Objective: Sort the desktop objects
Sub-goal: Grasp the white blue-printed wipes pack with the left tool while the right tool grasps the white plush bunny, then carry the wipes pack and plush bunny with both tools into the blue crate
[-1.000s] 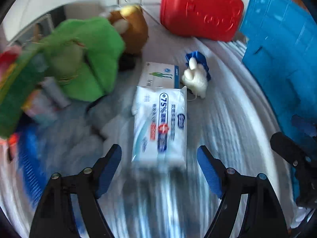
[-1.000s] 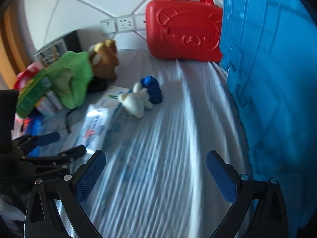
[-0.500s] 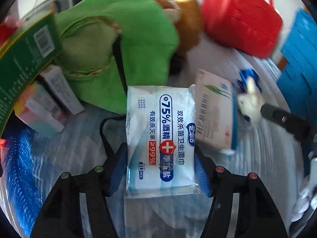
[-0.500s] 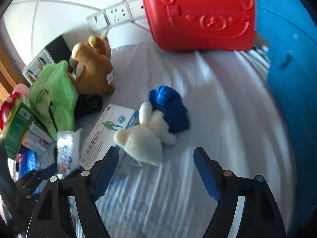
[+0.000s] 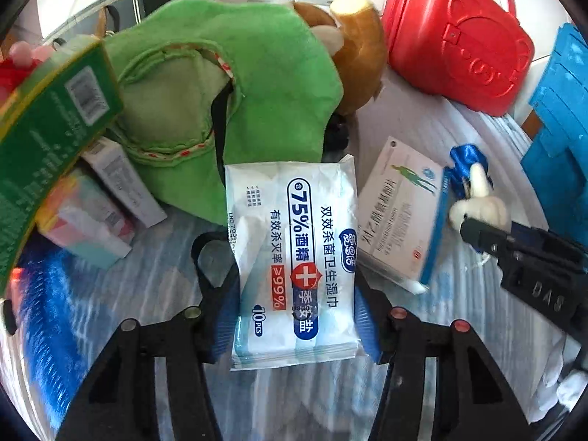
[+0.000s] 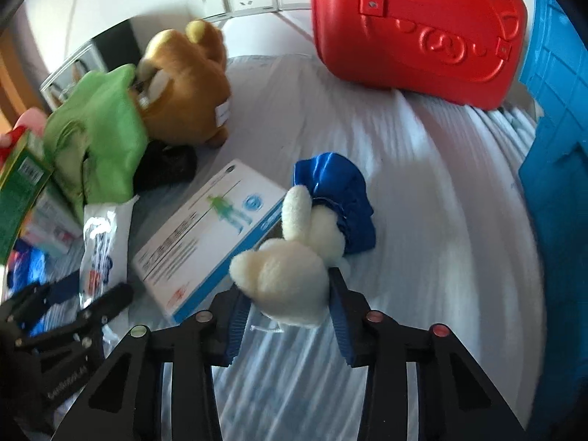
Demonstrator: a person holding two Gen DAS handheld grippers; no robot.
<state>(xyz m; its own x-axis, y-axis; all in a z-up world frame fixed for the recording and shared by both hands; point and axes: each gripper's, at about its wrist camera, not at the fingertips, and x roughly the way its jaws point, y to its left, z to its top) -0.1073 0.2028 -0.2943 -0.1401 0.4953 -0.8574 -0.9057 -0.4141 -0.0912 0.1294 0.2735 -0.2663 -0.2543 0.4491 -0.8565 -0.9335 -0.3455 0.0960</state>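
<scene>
My left gripper (image 5: pixel 296 325) is shut on a white-and-blue wet wipes pack (image 5: pixel 294 257); its blue pads press both long edges. The pack also shows in the right wrist view (image 6: pixel 103 242). My right gripper (image 6: pixel 286 316) has closed around a small white plush rabbit (image 6: pixel 290 275) in a blue dress (image 6: pixel 338 202), with the pads against the rabbit's head. The rabbit also shows in the left wrist view (image 5: pixel 477 209). A white medicine box (image 5: pixel 400 220) lies between the two objects, also visible in the right wrist view (image 6: pixel 209 235).
A green cloth hat (image 5: pixel 228 84) and a brown teddy bear (image 6: pixel 183 88) sit behind. A red plastic case (image 6: pixel 415 25) stands at the back, a blue crate (image 6: pixel 558 147) at the right. A green carton (image 5: pixel 47 139) and small boxes (image 5: pixel 95 217) crowd the left.
Both grippers moved forward and closed: the left one onto the wipes pack, the right one onto the plush rabbit. One second ago both were open and further back.
</scene>
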